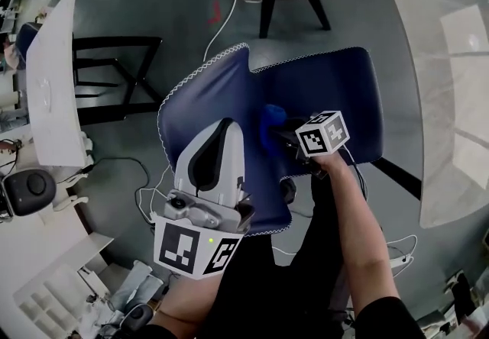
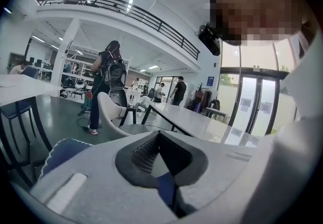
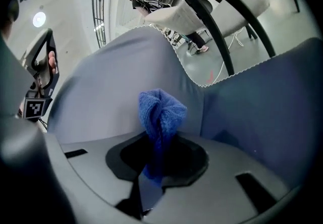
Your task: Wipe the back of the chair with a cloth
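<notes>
The blue cloth (image 3: 160, 112) is bunched and clamped between the jaws of the right gripper (image 3: 157, 160), and it is pressed on the back of the dark blue chair (image 1: 336, 93) near its middle. The left gripper (image 1: 223, 131) is over the chair's left part, with its jaws together and nothing between them.

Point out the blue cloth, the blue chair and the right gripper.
blue cloth (image 3: 160, 109): right gripper view, on its bunched top.
blue chair (image 1: 336, 89): head view, on bare upholstery.
right gripper (image 3: 154, 166): right gripper view, where its jaws pinch the cloth.
</notes>
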